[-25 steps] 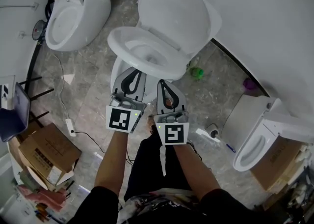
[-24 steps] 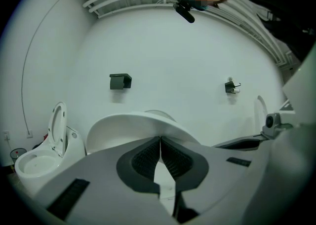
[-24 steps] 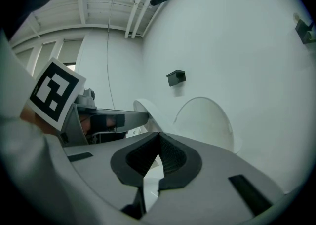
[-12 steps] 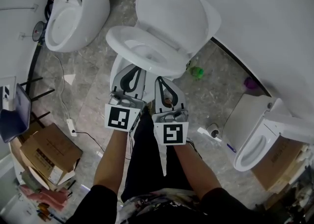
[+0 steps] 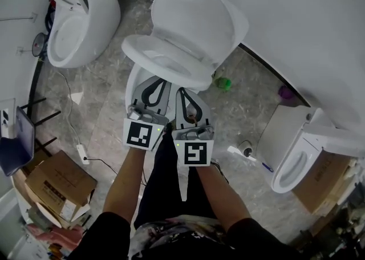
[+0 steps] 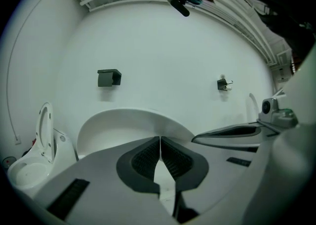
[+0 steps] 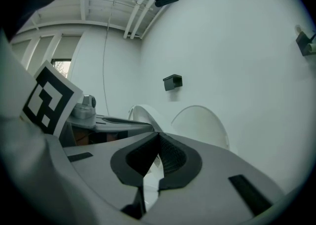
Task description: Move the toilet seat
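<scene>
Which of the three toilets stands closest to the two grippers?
The middle toilet, just beyond the left gripper and right gripper; the left toilet and right toilet stand aside.

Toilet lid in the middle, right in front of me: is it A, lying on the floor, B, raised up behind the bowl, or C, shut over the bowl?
B: the toilet lid stands raised behind the bowl, whose inside is open to view.

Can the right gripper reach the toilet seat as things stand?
Likely yes. The right gripper is just short of the near edge of the toilet seat, with nothing between them. Its jaws are shut, though, and would have to open to grip.
</scene>
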`<state>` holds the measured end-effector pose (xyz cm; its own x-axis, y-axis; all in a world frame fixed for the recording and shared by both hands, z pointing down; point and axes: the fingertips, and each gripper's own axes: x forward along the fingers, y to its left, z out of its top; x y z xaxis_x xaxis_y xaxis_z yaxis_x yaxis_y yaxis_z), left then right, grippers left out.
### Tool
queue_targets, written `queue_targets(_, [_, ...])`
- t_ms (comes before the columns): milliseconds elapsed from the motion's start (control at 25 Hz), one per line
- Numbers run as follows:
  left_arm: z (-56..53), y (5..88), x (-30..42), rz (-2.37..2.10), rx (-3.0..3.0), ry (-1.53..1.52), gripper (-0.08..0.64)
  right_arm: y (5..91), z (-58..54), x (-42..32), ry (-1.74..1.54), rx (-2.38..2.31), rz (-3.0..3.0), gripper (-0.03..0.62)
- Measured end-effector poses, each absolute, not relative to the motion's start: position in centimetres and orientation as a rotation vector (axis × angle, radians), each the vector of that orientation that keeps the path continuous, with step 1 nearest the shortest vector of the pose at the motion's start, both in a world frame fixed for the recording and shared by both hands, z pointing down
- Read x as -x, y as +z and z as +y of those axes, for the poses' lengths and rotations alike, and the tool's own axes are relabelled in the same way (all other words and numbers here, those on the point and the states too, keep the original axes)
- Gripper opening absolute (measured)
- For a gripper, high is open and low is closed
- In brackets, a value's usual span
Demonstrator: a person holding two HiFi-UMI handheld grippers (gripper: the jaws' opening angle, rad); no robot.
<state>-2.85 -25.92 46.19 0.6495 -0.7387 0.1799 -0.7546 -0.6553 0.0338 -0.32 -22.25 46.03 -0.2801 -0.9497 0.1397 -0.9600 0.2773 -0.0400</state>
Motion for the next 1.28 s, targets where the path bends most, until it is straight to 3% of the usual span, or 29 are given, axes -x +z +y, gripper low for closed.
queue_targets(1280, [-30.4,44.9,0.8,-1.033,-2.841,0.178,0.026,45.6,-27.1,-2.3,0.200,-2.049,-2.249,0.003])
